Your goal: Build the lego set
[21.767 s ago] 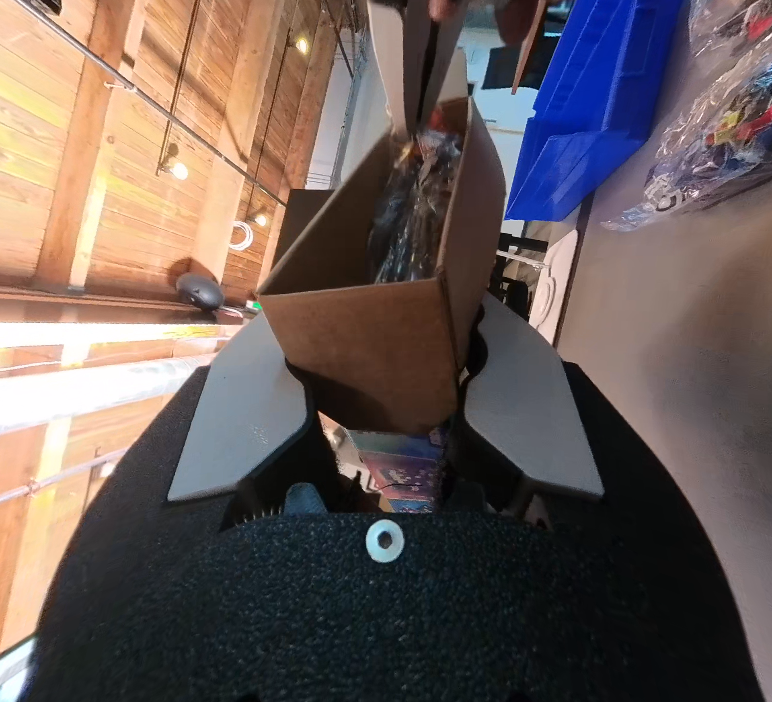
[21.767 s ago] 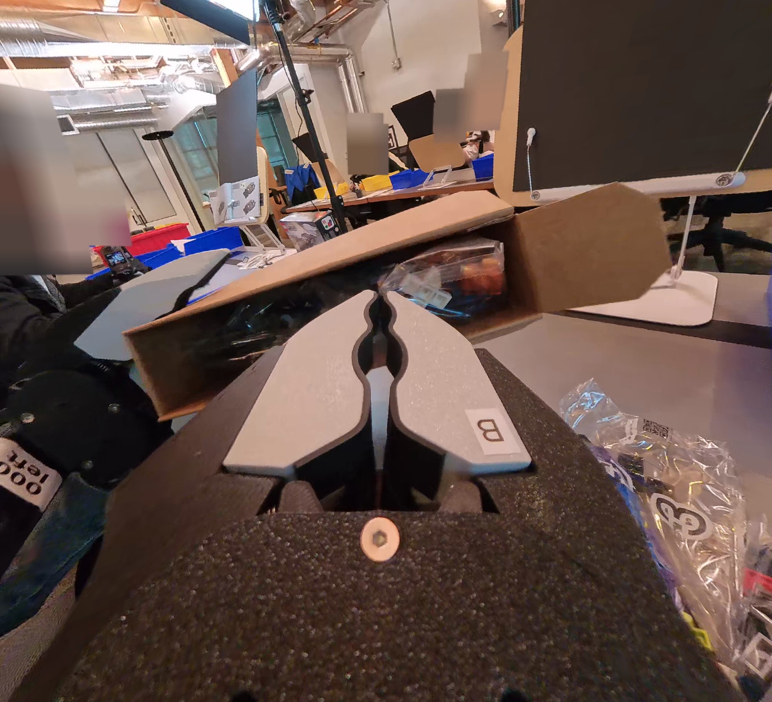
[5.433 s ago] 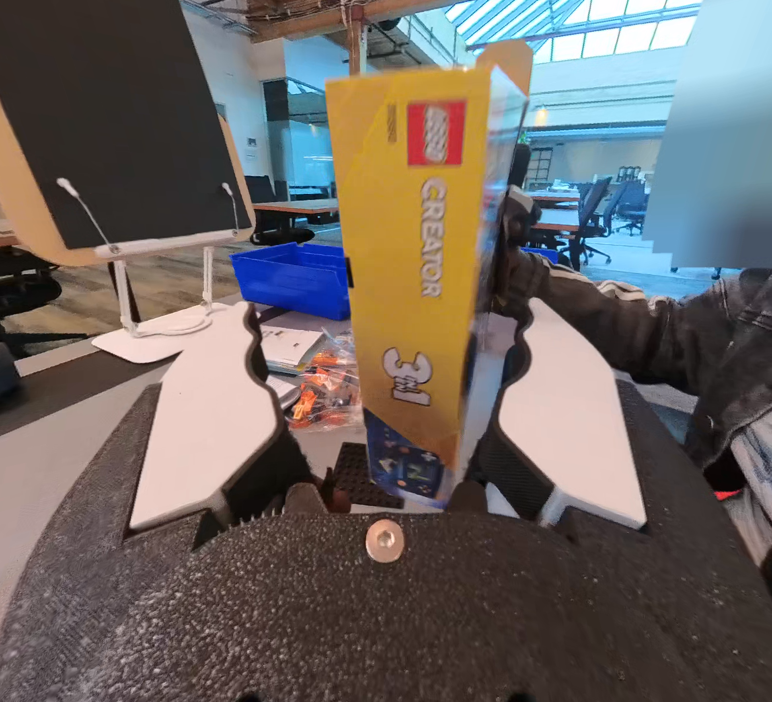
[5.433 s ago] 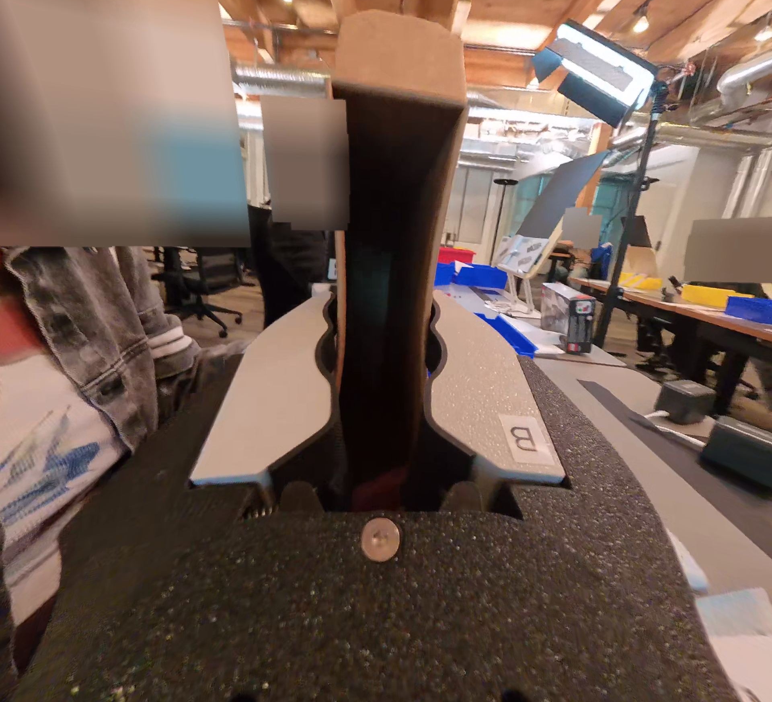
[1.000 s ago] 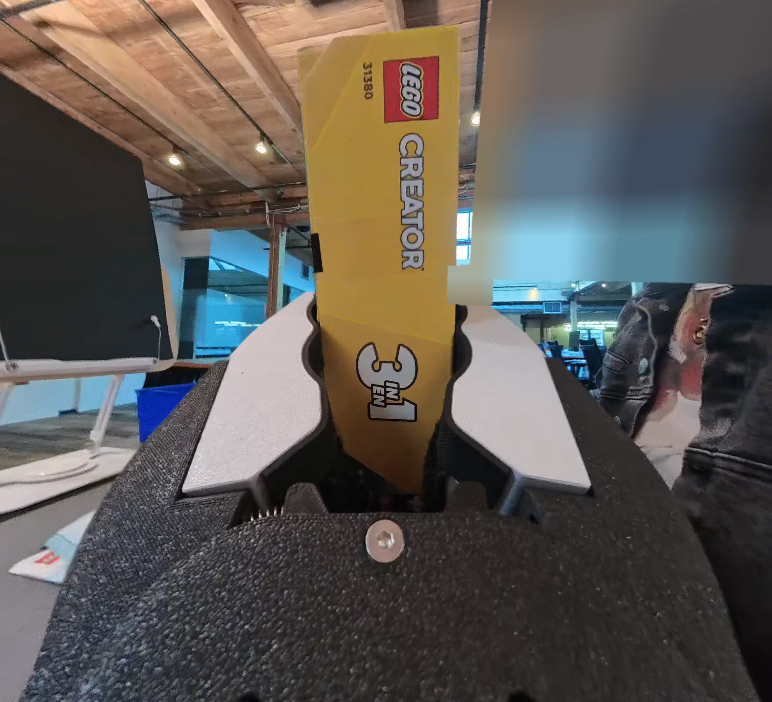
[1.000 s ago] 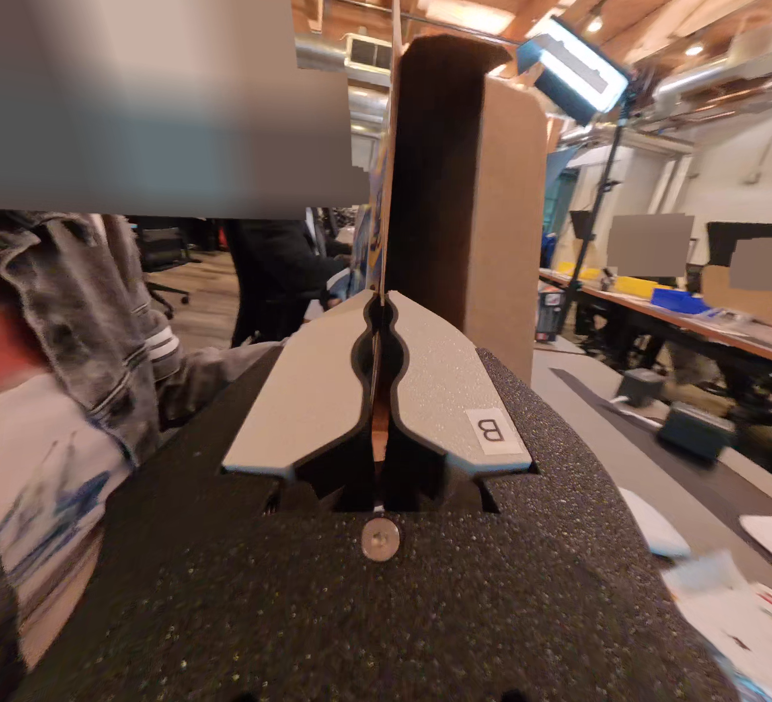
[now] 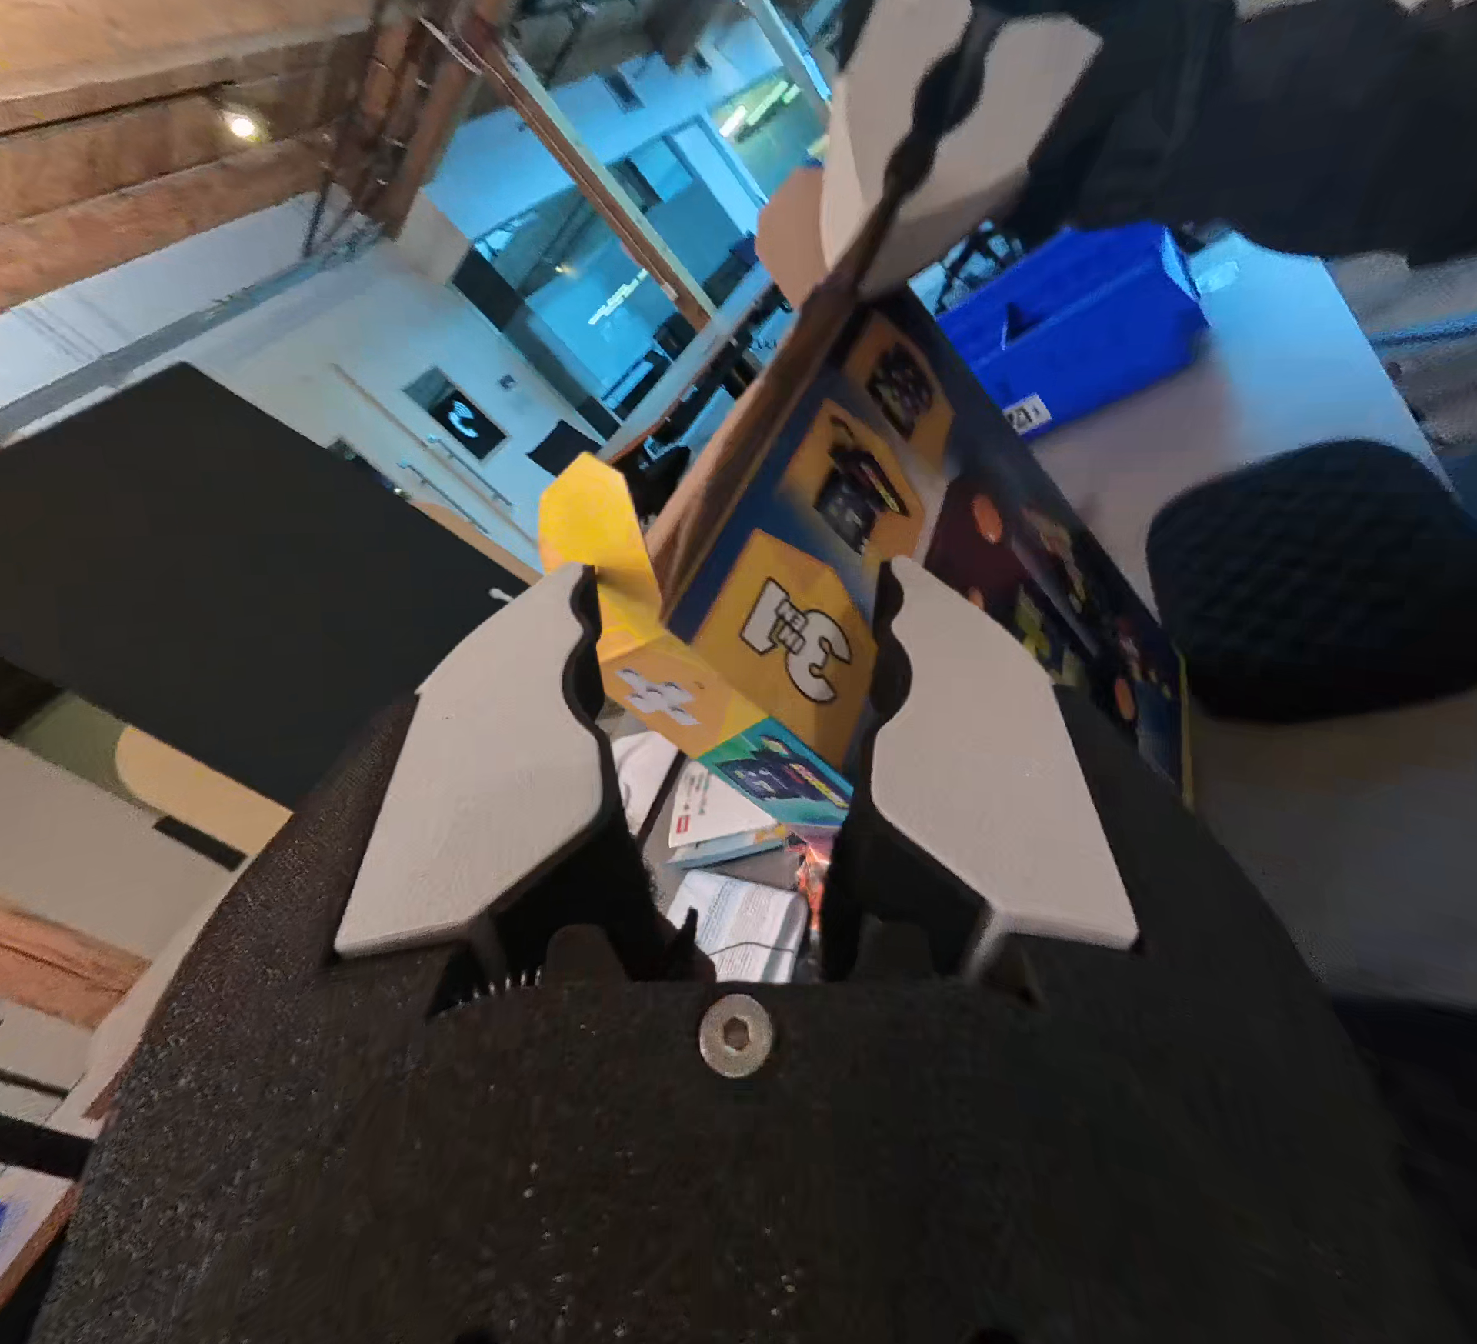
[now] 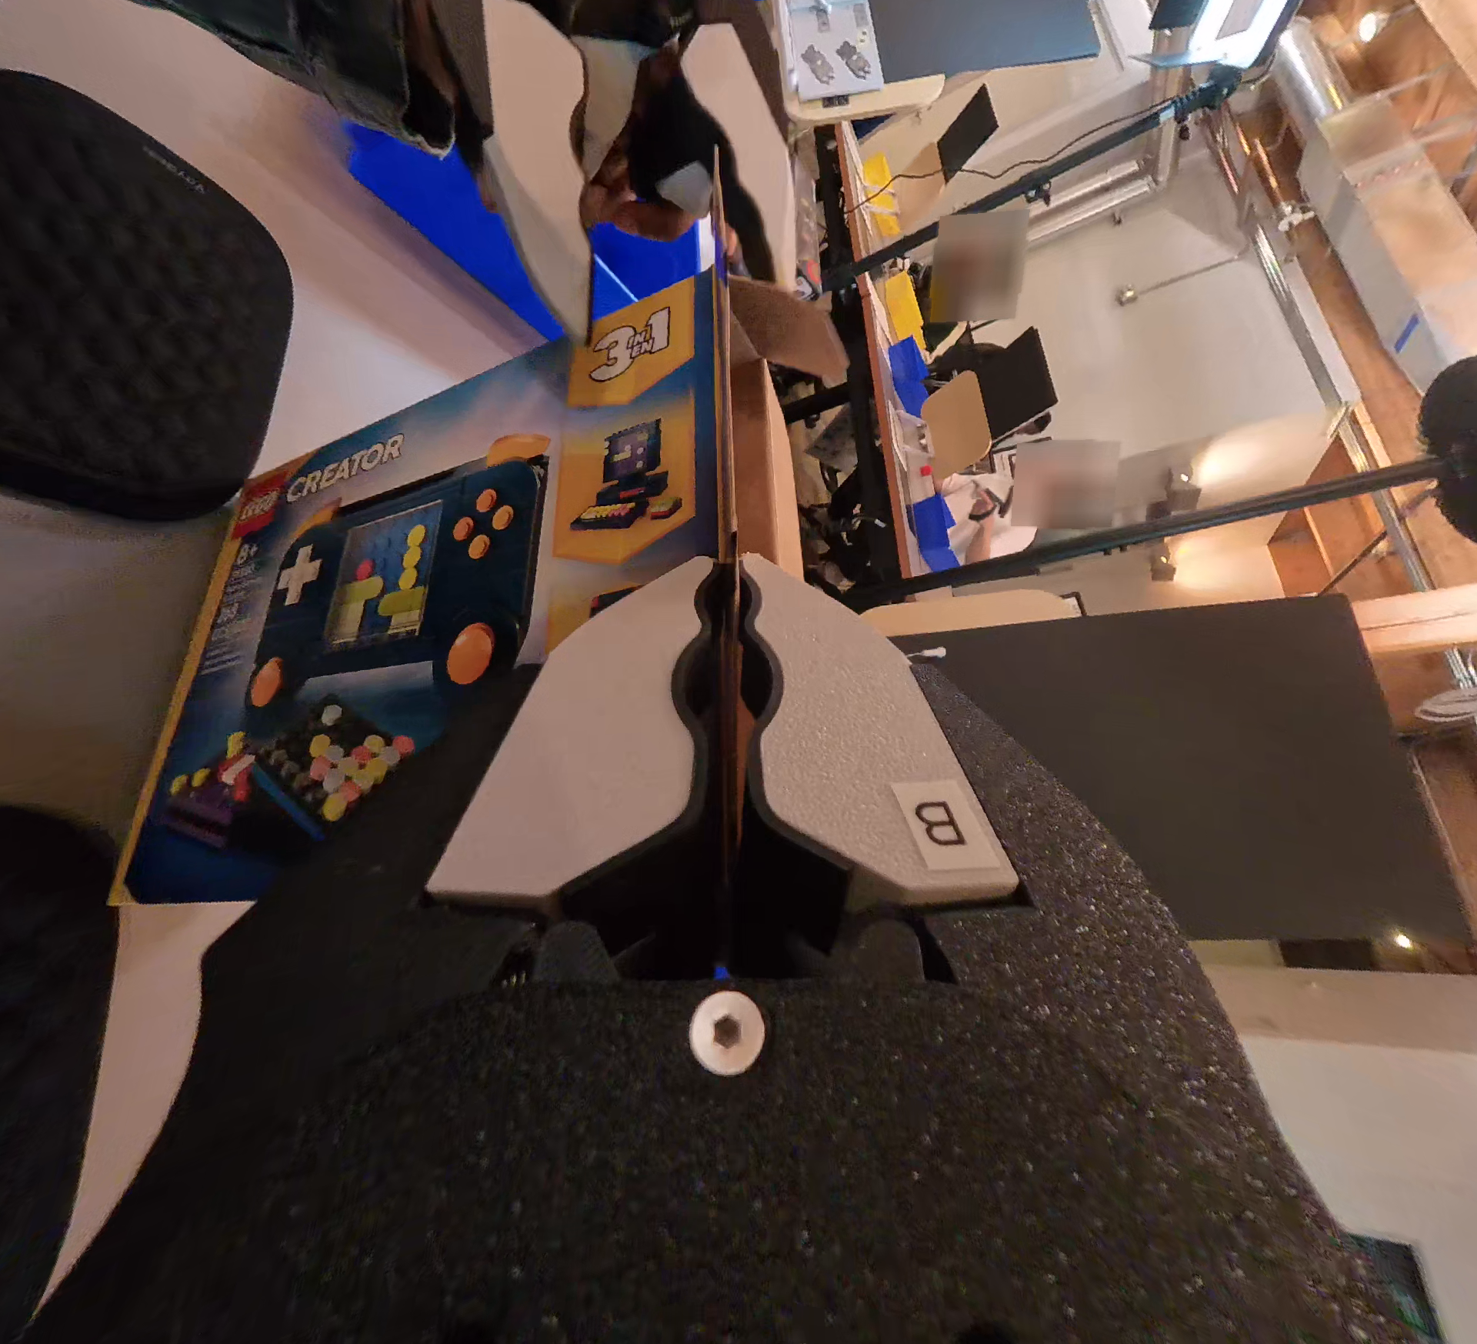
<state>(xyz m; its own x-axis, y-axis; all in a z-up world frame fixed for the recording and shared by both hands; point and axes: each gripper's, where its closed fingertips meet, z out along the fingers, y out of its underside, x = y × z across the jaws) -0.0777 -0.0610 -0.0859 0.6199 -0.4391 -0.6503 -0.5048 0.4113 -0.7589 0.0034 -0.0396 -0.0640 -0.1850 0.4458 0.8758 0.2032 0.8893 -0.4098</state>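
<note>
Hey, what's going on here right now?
A person works a toy box with two handheld grippers. The right gripper is clamped on the thin edge of the box's panel. The left gripper straddles the box's yellow corner, jaws apart; whether its pads press is unclear. Booklets lie on the table below, with a blue bin behind.

The toy box [image 8: 384, 610] has a dark blue front with a yellow border, orange buttons, a white cross and small many-coloured studs. Its open flap [image 7: 591, 530] is plain yellow. The bin [image 7: 1071, 322] is bright blue. The pad [image 8: 120, 298] is black with a dimpled pattern. The fingers [image 8: 607, 730] are pale grey on black grainy foam.
</note>
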